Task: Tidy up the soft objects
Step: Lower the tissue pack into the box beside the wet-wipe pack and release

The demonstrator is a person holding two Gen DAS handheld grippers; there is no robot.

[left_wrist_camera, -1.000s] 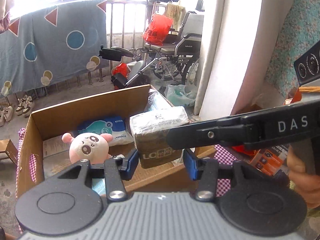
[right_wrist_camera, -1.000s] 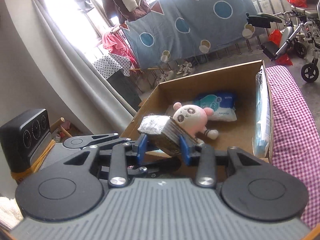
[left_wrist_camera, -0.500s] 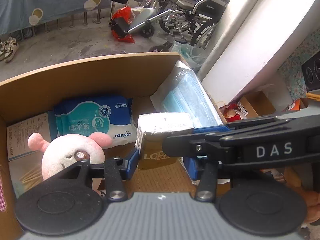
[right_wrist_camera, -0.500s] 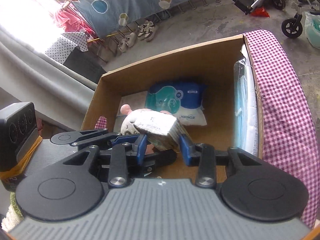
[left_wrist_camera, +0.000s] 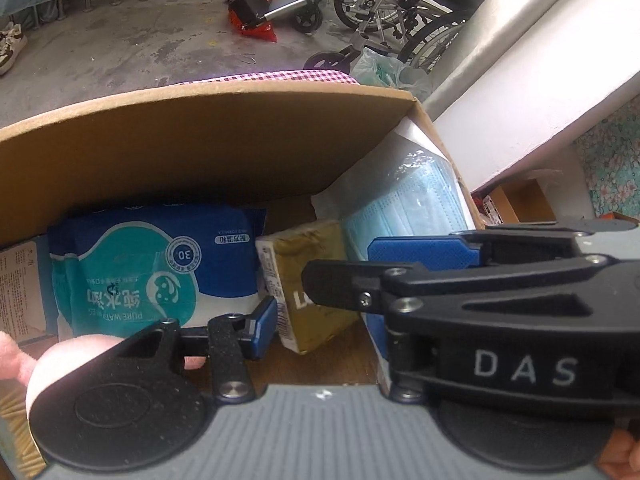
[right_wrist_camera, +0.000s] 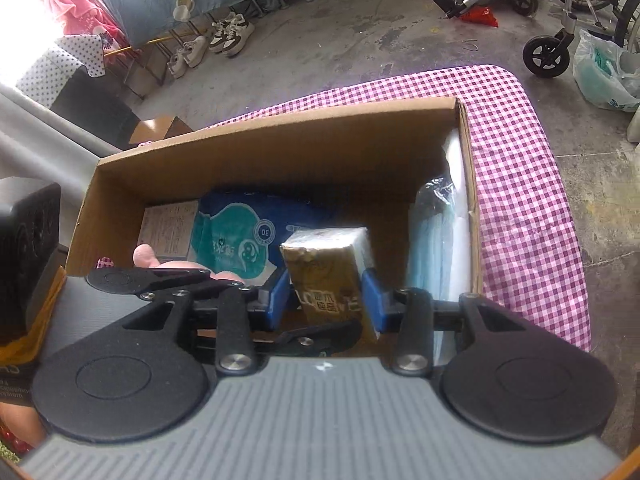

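Observation:
A brown tissue pack (right_wrist_camera: 324,276) sits low inside the cardboard box (right_wrist_camera: 280,136), between both grippers. My right gripper (right_wrist_camera: 324,300) straddles it with its jaws opening. A dark gap shows at its left pad, and the right pad sits beside the pack's white side. In the left wrist view the tissue pack (left_wrist_camera: 308,280) lies tilted on the box floor. My left gripper (left_wrist_camera: 320,324) is around it with its jaws opening, and its left pad still rests against the pack's edge. The right gripper's fingers (left_wrist_camera: 480,292) cross in front and hide the other pad.
In the box lie a blue wet-wipes pack (right_wrist_camera: 240,236), a bag of face masks (right_wrist_camera: 436,248) along the right wall, a pink plush (left_wrist_camera: 72,356) at the near left and a small paper carton (right_wrist_camera: 168,224). The box stands on a checked cloth (right_wrist_camera: 520,200). A wheelchair (left_wrist_camera: 380,0) is on the floor beyond.
Both grippers carried the tissue pack forward and down into the box and tipped to point more steeply downward. The right gripper's jaws have widened, with a gap now at its left pad.

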